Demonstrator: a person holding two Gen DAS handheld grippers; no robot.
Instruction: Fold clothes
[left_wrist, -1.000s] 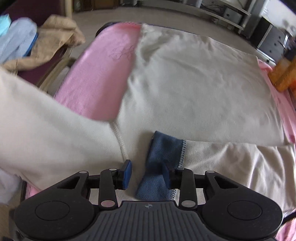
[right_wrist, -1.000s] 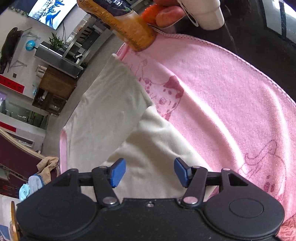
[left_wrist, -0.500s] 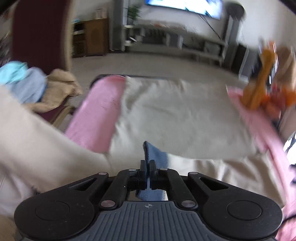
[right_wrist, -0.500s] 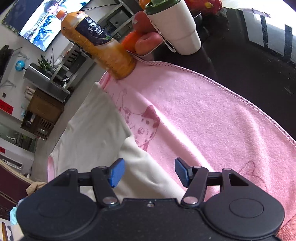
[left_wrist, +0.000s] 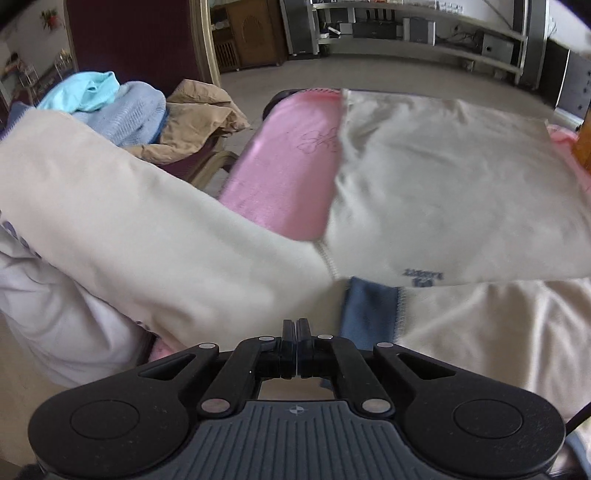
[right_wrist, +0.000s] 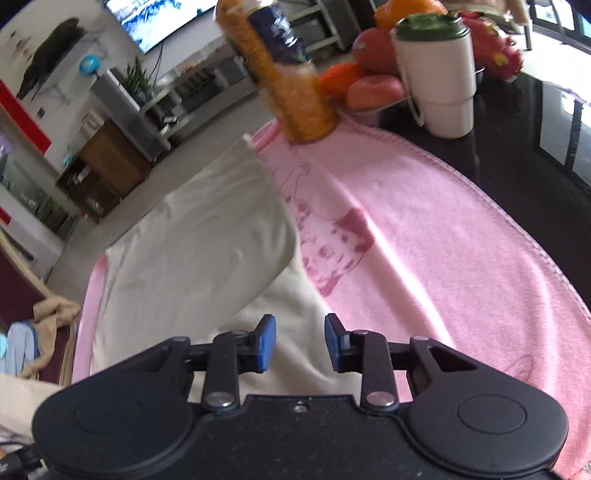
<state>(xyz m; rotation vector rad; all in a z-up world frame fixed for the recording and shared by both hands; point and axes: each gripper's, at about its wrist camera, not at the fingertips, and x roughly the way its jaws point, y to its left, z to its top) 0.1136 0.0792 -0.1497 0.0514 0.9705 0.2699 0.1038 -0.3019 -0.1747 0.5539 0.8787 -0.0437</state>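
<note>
Lying flat on the pink towel (left_wrist: 284, 192) covering the table, the cream garment (left_wrist: 443, 184) is reaching its far edge. Left gripper (left_wrist: 296, 334) fingers are pressing fully together at the collar; grip unclear. Right gripper (right_wrist: 300, 343) fingers are standing narrowly apart, empty, over cream cloth.
</note>
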